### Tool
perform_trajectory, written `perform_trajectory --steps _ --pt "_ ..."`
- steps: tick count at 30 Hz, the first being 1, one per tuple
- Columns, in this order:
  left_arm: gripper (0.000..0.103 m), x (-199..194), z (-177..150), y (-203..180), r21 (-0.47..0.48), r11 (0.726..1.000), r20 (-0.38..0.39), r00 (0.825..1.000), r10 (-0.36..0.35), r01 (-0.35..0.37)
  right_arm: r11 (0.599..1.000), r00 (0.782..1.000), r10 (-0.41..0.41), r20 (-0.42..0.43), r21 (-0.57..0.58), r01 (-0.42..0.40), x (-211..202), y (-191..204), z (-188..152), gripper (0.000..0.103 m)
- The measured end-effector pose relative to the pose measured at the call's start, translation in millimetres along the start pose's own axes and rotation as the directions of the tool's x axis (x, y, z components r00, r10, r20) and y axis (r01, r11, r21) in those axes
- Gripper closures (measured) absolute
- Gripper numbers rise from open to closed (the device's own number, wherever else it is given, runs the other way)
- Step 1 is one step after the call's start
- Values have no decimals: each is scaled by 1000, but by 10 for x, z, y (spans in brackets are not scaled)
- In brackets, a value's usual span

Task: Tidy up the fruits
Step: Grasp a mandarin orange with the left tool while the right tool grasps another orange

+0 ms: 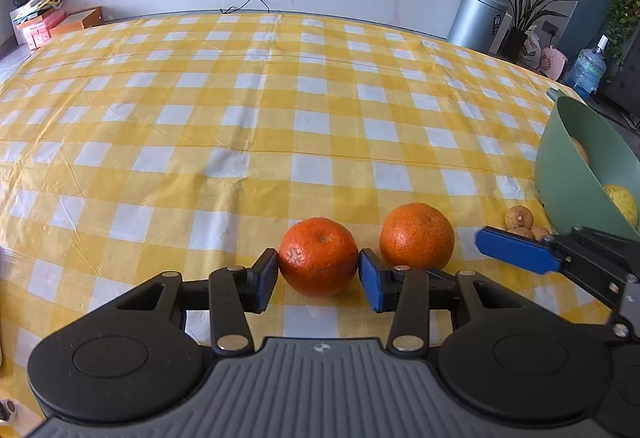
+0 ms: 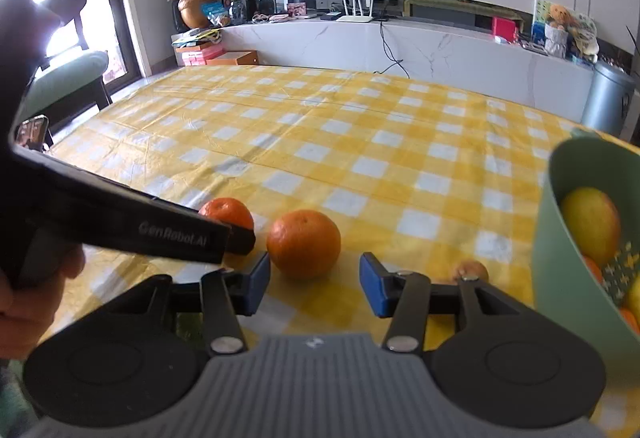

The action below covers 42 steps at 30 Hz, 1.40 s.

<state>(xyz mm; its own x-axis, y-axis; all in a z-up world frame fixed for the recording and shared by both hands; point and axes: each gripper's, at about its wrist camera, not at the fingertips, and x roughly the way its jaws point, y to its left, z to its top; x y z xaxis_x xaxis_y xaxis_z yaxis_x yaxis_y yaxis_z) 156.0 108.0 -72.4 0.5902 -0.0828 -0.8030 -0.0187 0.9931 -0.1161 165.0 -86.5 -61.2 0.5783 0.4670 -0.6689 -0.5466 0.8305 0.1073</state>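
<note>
Two oranges lie near the front edge of the yellow checked tablecloth. My left gripper (image 1: 319,261) is shut on the left orange (image 1: 316,242), with a blue pad touching each side. The second orange (image 1: 417,236) sits just to its right. In the right wrist view that second orange (image 2: 303,244) lies just past the fingertips of my right gripper (image 2: 316,278), which is open and touches nothing. The left orange (image 2: 226,213) is half hidden there by the left gripper's black body (image 2: 120,215). One blue finger (image 1: 516,250) of the right gripper shows in the left wrist view.
A green bowl (image 1: 568,173) (image 2: 560,278) stands at the right and holds yellow and orange fruit. Small brown fruits (image 1: 519,217) (image 2: 472,272) lie beside its base. A hand (image 2: 24,298) holds the left gripper. The tablecloth (image 1: 280,97) stretches far back.
</note>
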Motion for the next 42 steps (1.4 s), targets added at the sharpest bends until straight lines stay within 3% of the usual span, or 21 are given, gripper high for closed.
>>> perform_trajectory --steps 2,14,19,31,42 --pt "53 4 4 10 -9 1000 1 1000 -3 3 1000 1000 -17 -3 -10 17 51 5 10 55" --pt "54 26 8 161 -115 993 -5 1000 -30 29 997 998 63 -15 46 -62 205 -78 20 55" --pt "54 -60 16 197 -134 991 32 999 2 2 998 998 57 -15 14 -57 242 -6 16 55" --pt "54 -70 -17 113 -90 996 41 999 19 -15 998 999 51 -13 46 -50 242 -42 8 60" --pt "54 -349 -78 -32 -41 999 100 995 8 -4 1000 998 6 56 27 -7 -243 -16 -57 61"
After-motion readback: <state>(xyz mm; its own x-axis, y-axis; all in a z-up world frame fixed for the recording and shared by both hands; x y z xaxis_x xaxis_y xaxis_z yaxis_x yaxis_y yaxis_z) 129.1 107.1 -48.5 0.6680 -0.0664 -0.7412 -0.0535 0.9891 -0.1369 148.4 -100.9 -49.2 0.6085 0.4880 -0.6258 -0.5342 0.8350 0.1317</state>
